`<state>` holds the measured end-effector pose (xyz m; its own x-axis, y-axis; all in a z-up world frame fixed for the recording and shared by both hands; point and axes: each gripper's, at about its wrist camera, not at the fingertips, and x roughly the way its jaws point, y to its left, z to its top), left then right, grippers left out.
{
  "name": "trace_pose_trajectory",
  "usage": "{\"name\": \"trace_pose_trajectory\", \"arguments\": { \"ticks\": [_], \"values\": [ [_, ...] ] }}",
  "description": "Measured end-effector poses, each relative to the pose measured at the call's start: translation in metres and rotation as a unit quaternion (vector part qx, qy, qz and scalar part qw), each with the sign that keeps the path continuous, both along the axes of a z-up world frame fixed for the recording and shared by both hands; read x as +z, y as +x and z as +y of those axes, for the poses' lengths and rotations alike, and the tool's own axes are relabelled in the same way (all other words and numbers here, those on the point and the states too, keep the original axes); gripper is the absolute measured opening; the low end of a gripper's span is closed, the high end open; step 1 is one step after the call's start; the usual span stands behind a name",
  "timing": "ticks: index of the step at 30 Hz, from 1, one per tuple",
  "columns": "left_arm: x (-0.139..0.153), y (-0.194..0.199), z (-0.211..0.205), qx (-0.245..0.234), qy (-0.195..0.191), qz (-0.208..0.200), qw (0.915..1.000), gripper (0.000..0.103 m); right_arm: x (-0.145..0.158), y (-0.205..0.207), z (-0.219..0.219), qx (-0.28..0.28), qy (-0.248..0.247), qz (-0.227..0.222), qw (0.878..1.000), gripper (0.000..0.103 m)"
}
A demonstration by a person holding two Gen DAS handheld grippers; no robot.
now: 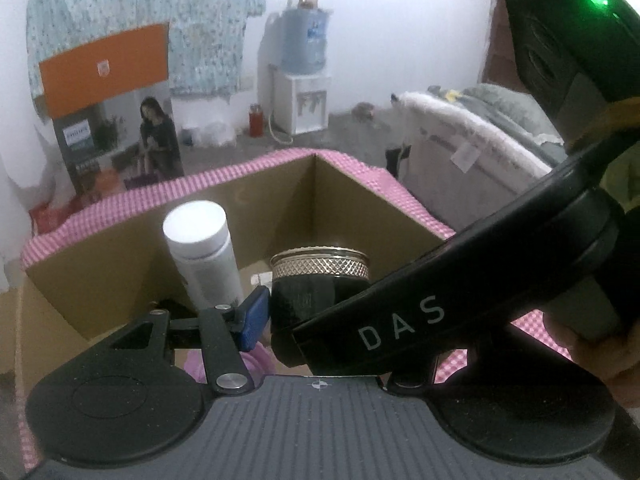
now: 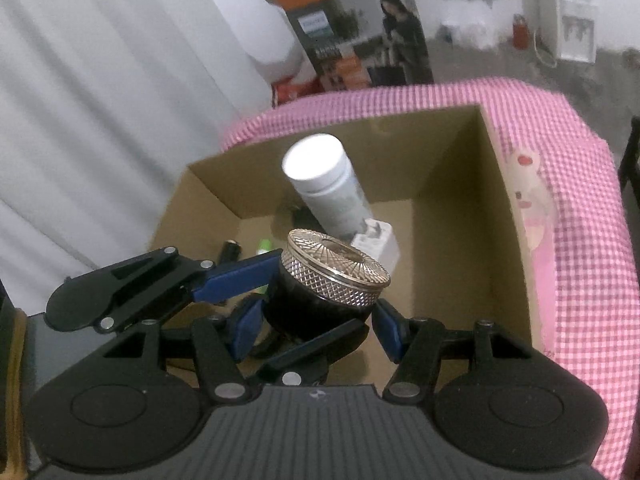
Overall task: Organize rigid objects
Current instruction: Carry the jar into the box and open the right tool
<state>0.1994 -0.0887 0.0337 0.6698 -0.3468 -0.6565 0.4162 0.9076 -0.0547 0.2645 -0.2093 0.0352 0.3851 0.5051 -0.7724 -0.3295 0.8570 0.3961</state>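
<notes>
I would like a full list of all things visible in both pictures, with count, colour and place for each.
black jar with gold lid: one, black and gold, over the box, between the fingers of both grippers
white bottle: one, white, standing in the box
cardboard box: one, brown, on the cloth
small white item: one, white, box floor
checked cloth: one, pink and white, under the box
water dispenser: one, white, far wall
left hand-held gripper: one, black, blue pads
right hand-held gripper: one, black, blue pads
</notes>
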Motion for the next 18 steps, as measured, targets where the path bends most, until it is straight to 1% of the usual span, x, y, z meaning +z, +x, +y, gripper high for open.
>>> {"name": "trace_pose_trajectory", "arguments": {
  "ticks": [3,10,14,18],
  "values": [
    [-0.003,0.004,0.0,0.001,-0.004,0.011,0.9999,0.055,-0.008,0.009,0.003,0.007,-0.011,0.017,1.0,0.063],
    [-0.008,0.014,0.0,-0.003,-0.008,0.029,0.9995,0.055,-0.012,0.024,0.007,0.027,-0.045,0.036,0.998,0.063],
    [-0.012,0.017,-0.003,-0.016,0.002,0.036,0.9992,0.054,-0.015,0.028,0.013,0.045,-0.078,0.044,0.995,0.063],
    [-0.012,0.017,-0.004,-0.023,0.002,0.038,0.999,0.055,-0.021,0.03,0.019,0.062,-0.123,0.044,0.99,0.062]
  ]
}}
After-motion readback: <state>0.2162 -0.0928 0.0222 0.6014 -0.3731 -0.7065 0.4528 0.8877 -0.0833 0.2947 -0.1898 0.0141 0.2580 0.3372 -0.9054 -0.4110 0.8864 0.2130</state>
